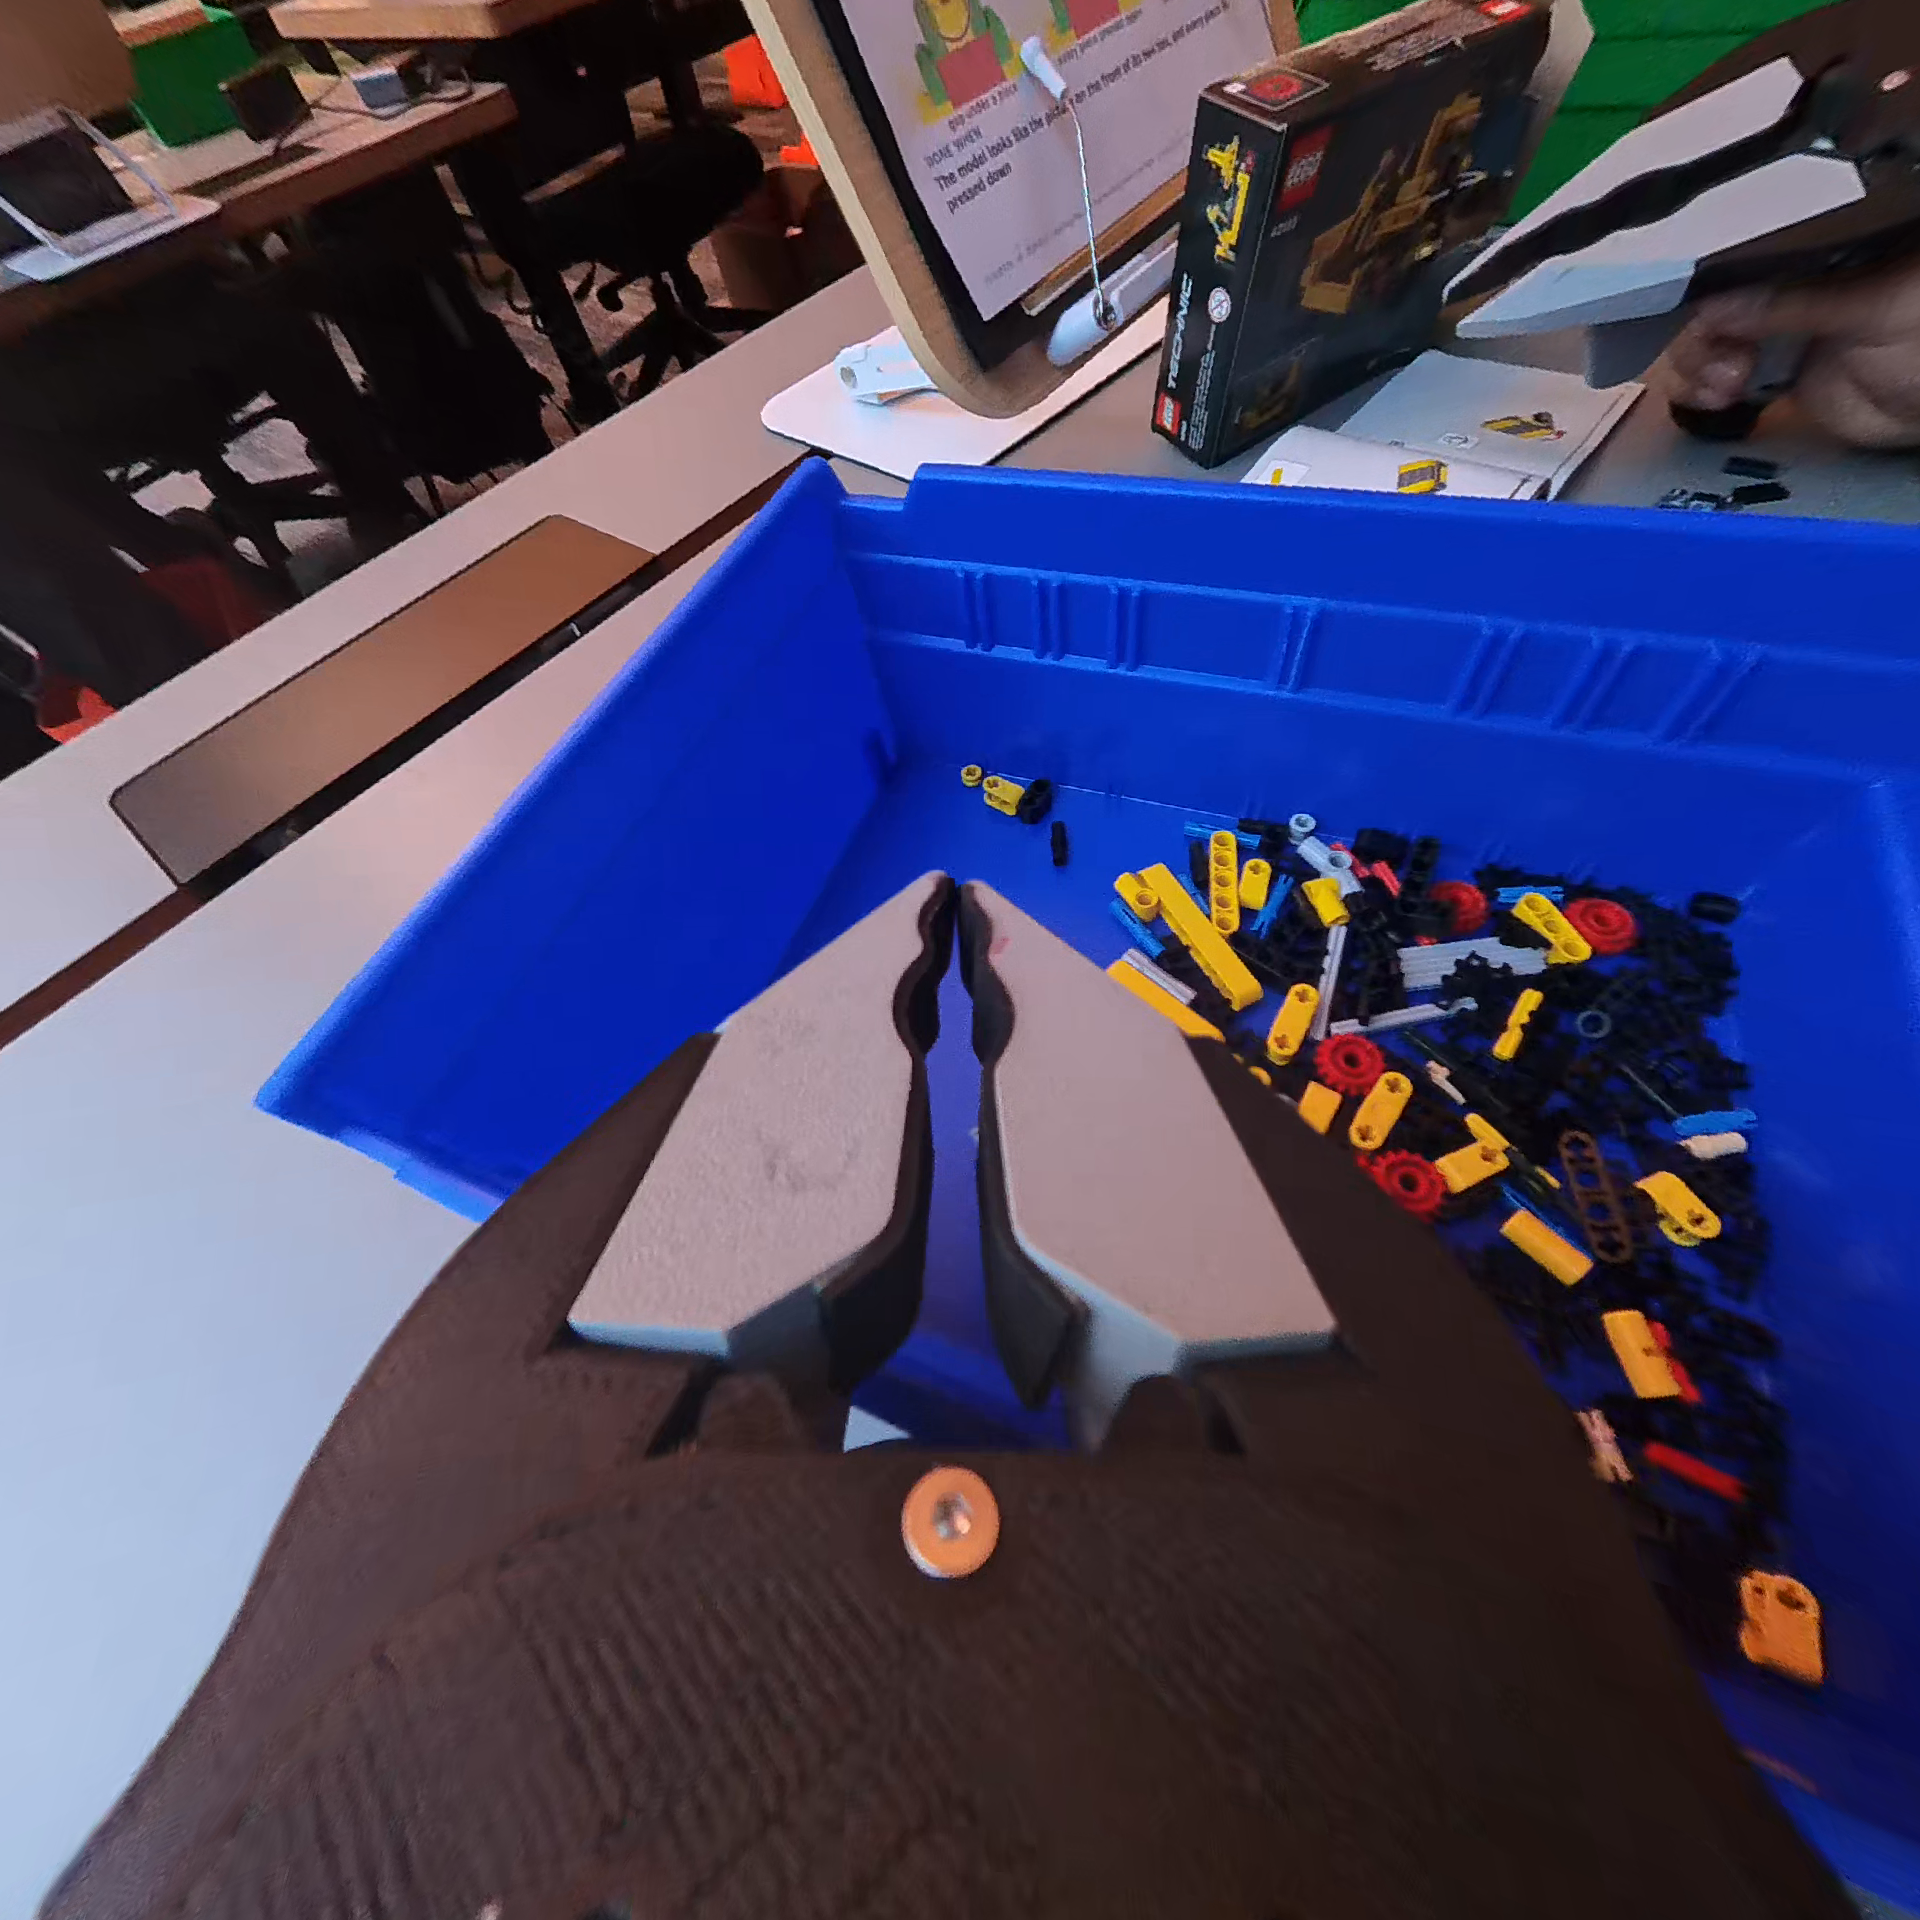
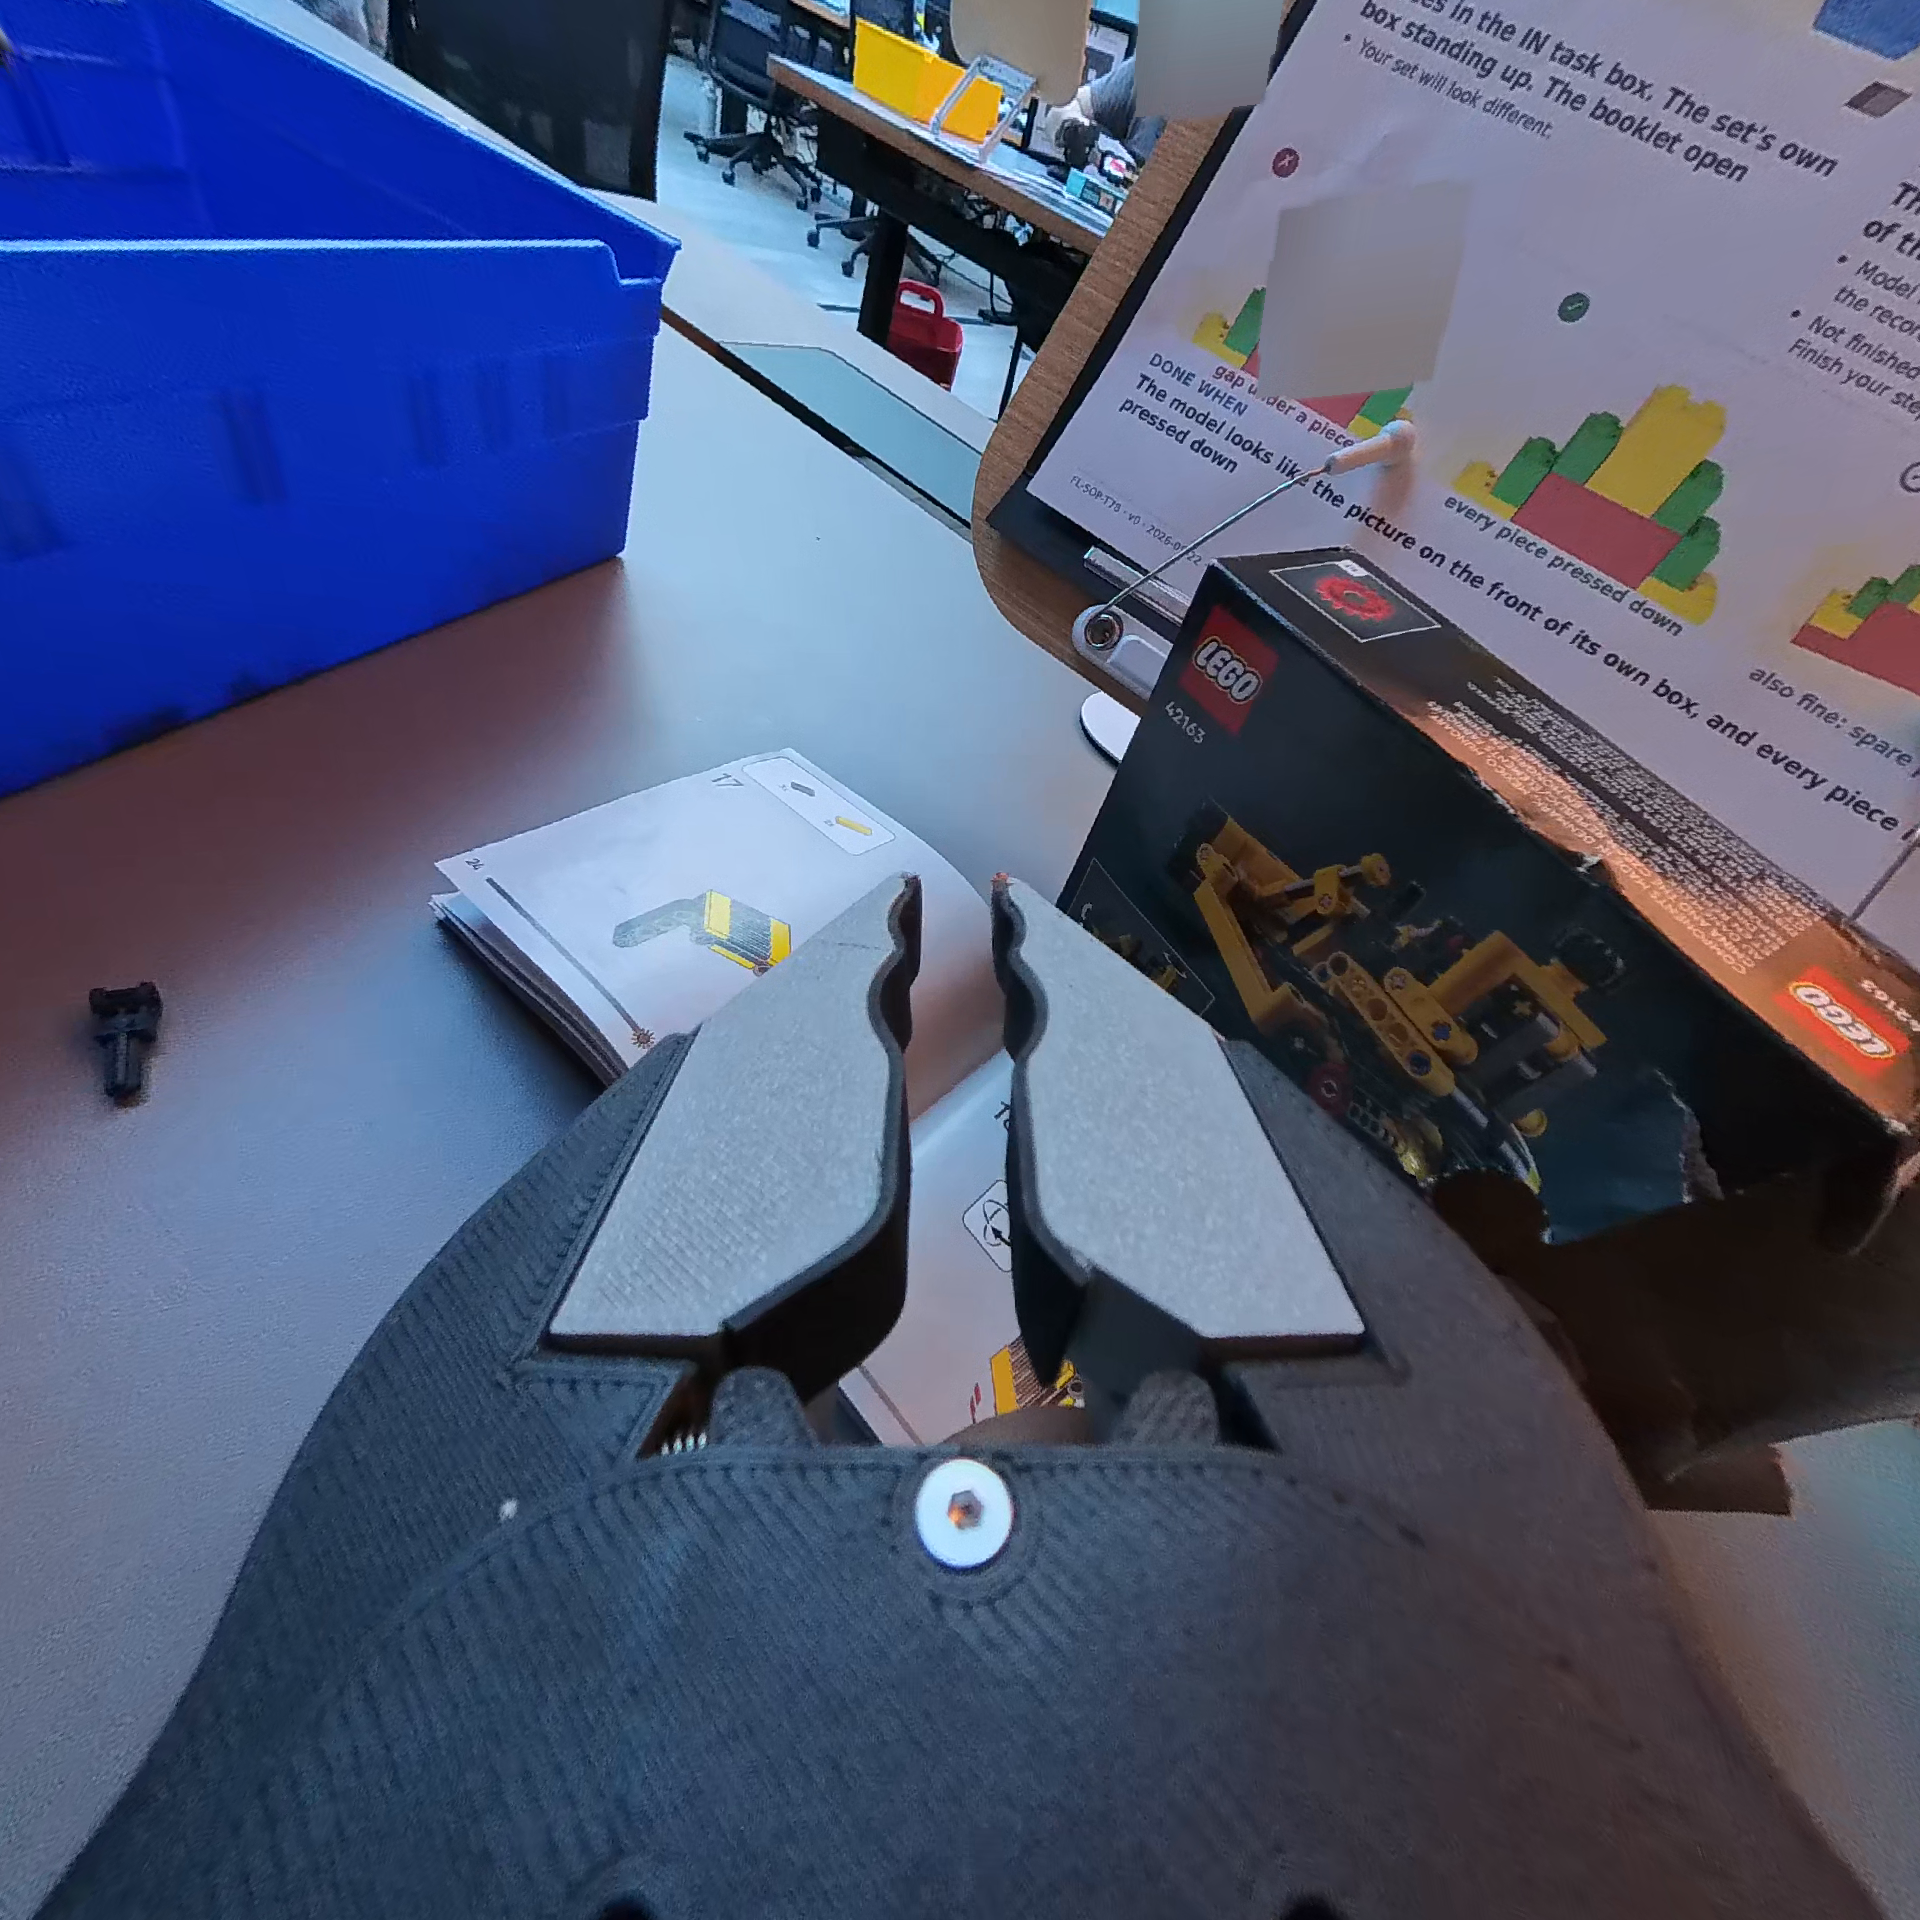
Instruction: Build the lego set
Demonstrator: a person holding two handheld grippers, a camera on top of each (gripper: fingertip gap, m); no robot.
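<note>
My left gripper (image 1: 956,896) is shut, with its tips together over the bare left floor of the blue bin (image 1: 665,852); I see nothing between them. A pile of yellow, black, red and grey pieces (image 1: 1455,1039) lies in the bin to its right. A few small yellow and black pieces (image 1: 1013,795) lie near the far corner. My right gripper (image 2: 954,891) is open and empty above the open instruction booklet (image 2: 675,894), next to the set's box (image 2: 1455,935). It also shows in the left wrist view (image 1: 1662,260), beyond the bin.
A small black piece (image 2: 125,1034) lies alone on the table left of the booklet. The bin (image 2: 312,416) stands at the left. A propped instruction board (image 2: 1558,364) stands behind the box. The box (image 1: 1351,229), the booklet (image 1: 1455,457) and small dark pieces (image 1: 1735,483) lie beyond the bin. The grippers' ends are close to 30 centimeters from one another.
</note>
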